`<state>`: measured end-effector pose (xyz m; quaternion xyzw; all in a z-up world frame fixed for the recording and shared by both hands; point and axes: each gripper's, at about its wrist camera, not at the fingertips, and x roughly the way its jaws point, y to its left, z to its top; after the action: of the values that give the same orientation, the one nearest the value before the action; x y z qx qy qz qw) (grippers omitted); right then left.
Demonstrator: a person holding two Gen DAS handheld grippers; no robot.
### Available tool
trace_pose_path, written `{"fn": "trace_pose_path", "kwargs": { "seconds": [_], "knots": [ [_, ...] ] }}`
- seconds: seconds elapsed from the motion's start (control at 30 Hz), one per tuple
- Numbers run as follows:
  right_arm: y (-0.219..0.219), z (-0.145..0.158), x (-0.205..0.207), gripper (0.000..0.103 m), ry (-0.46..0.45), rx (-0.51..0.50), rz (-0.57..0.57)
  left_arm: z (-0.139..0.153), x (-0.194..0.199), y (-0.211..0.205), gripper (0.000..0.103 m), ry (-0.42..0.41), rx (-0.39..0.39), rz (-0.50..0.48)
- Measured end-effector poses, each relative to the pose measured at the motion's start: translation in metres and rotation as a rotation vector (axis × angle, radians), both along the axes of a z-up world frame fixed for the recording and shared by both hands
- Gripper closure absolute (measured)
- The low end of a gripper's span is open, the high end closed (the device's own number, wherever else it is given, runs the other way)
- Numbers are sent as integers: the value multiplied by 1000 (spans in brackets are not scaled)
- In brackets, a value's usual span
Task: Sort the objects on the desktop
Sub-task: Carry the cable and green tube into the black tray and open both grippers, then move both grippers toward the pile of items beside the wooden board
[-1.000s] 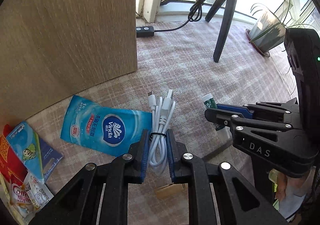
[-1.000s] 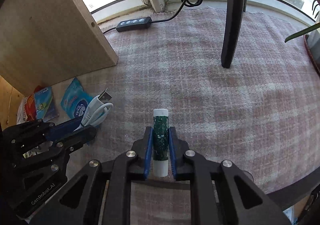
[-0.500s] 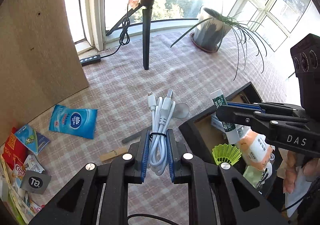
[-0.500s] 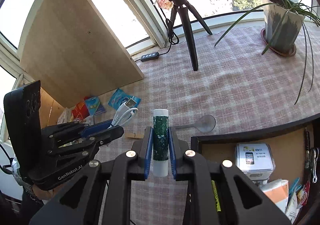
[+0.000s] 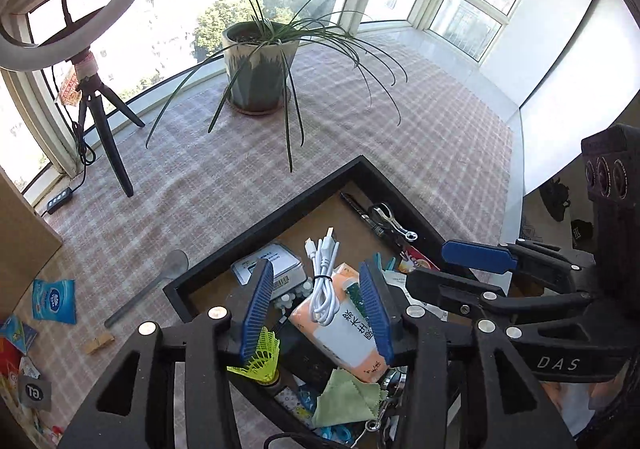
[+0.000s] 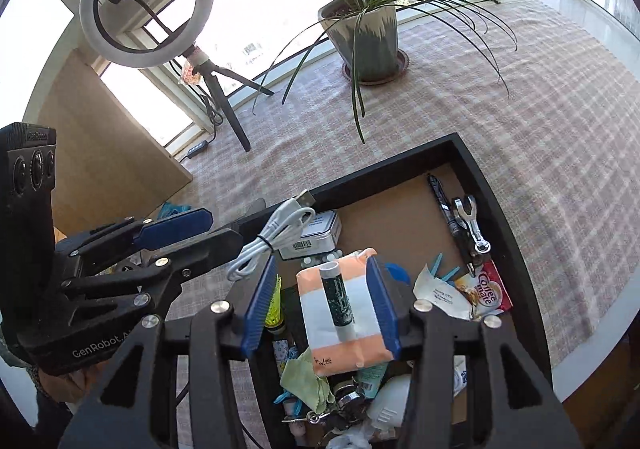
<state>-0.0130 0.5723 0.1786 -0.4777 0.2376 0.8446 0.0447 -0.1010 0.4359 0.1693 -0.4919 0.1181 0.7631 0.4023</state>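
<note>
Both grippers hang over a black tray (image 5: pixel 280 209) (image 6: pixel 380 165) with a brown floor, packed with small items. My left gripper (image 5: pixel 316 266) (image 6: pixel 224 227) is opening; a bundled white USB cable (image 5: pixel 324 281) (image 6: pixel 276 237) sits loose between its blue pads, clear of both, above an orange tissue pack (image 5: pixel 348 337). My right gripper (image 6: pixel 323 261) (image 5: pixel 426 265) is opening too. A green-and-white tube (image 6: pixel 339 301) lies free between its pads, over the same tissue pack (image 6: pixel 344 341).
The tray holds a pen (image 6: pixel 442 201), nail clipper (image 6: pixel 470 225), coffee sachet (image 6: pixel 486 289), white box (image 5: pixel 266 267), yellow shuttlecock (image 5: pixel 260 357) and green cloth (image 5: pixel 346 397). On the checked cloth: potted plant (image 5: pixel 260 65), ring-light tripod (image 5: pixel 100 117), spoon (image 5: pixel 148 293), wipes pack (image 5: pixel 54 301), clothespin (image 5: pixel 98 343).
Both grippers rose and swung right, from the cloth by the wooden board to above the tray. Their jaws, shut on the cable and the tube before, have spread apart and let go.
</note>
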Motion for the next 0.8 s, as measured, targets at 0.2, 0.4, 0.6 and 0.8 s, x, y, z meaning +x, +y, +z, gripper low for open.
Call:
{"fn": "trace_pose_path", "kwargs": {
  "seconds": [0.2,0.4,0.6,0.8],
  "knots": [
    [17,1,40,44,5,13,-36,-5,21,-5,63,27,-43,6],
    [14,-6,59,38,1,35,-3,-10,41,-35,63,53,-85,83],
    [-12,-17,65,36,3,36,73,-4,67,-74,63,95,-103,178],
    [-57,-15,62,36,31,107,164,4,88,-120,63,145,-122,265]
  ]
}}
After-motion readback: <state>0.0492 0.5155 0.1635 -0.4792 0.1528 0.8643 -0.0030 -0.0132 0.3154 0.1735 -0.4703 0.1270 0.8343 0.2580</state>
